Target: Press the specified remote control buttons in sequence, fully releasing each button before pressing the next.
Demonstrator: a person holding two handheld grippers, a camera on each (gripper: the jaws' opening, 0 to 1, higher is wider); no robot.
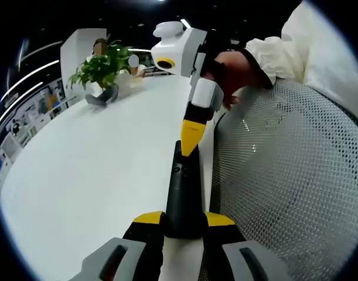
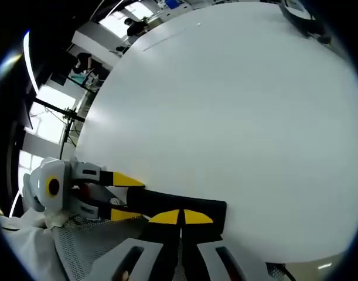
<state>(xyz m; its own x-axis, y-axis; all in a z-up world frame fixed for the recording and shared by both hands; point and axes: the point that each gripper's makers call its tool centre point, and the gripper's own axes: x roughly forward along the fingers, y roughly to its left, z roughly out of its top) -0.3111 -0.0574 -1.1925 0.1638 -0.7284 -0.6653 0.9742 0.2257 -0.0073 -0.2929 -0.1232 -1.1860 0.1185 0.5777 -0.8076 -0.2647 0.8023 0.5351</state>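
A slim black remote (image 1: pixel 183 187) lies along the right edge of the white table (image 1: pixel 96 175). My left gripper (image 1: pixel 184 219) is shut on its near end, one yellow-tipped finger on each side. My right gripper (image 1: pixel 190 137) comes down from above with its jaws shut together, and its yellow tip rests on the remote's far half, on the button face. In the right gripper view, the shut right gripper (image 2: pixel 181 217) sits on top of the remote (image 2: pixel 167 202). The left gripper (image 2: pixel 126 197) clamps the remote's end from the left, over the table (image 2: pixel 225 105).
A grey mesh chair back (image 1: pixel 284 175) stands close against the table edge on the right. A potted plant (image 1: pixel 102 70) stands at the table's far end. A gloved hand (image 1: pixel 231 70) and a white sleeve (image 1: pixel 307 41) hold the right gripper. A dark object (image 2: pixel 302 20) lies far across the table.
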